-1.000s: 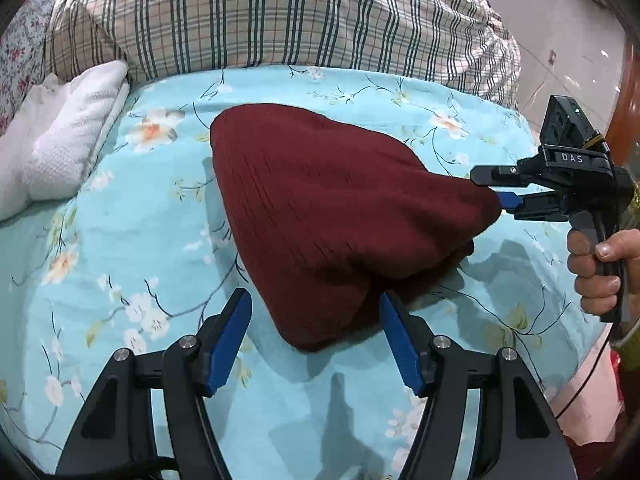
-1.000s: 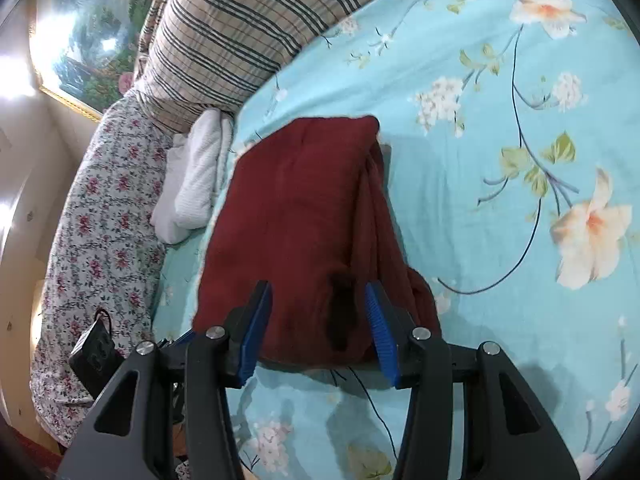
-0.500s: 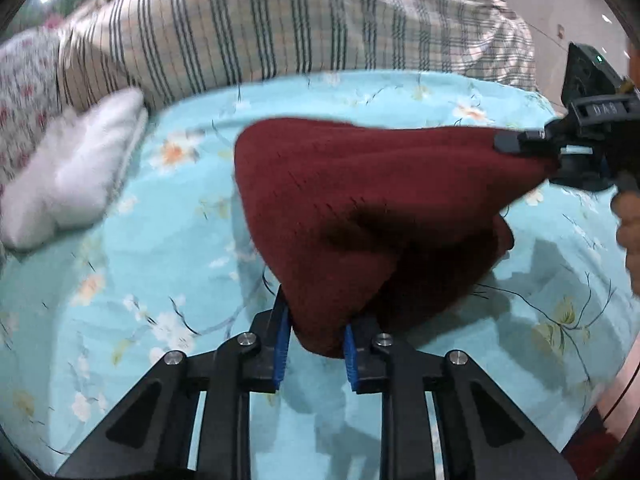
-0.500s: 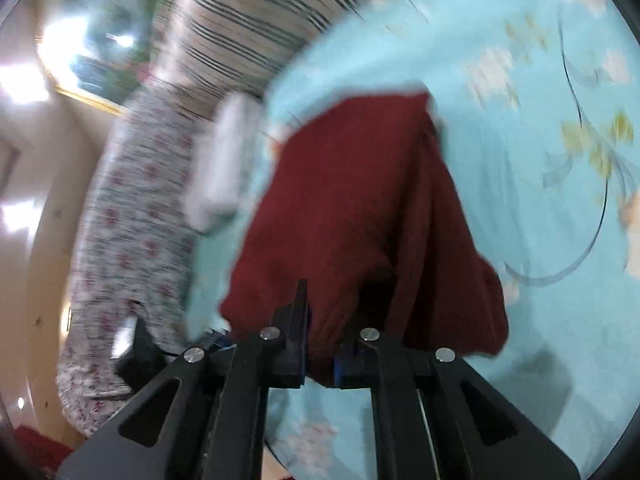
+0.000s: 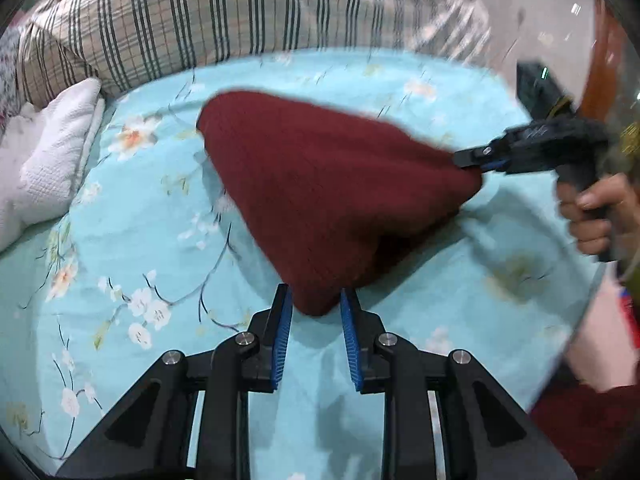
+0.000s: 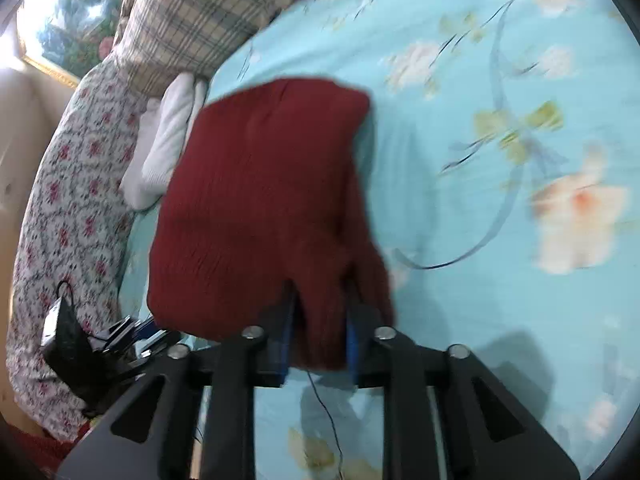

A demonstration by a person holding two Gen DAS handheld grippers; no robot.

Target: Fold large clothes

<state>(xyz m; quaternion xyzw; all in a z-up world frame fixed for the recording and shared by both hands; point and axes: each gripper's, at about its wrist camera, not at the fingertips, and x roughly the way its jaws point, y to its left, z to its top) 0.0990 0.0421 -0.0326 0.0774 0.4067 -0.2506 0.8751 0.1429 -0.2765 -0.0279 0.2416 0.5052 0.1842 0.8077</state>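
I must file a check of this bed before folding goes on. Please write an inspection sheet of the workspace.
Surface: bed sheet, light blue with flowers.
Job's things: dark red garment, folded, two near corners between the jaws.
Clutter: white towel at the far left.
Grippers: left gripper has just been opening slightly, a garment corner between its pads; right gripper the same, grip unclear through blur.
Cables: thin dark cable on the sheet under the right gripper.
Surroundings: plaid bedding, floral bedding, framed picture.
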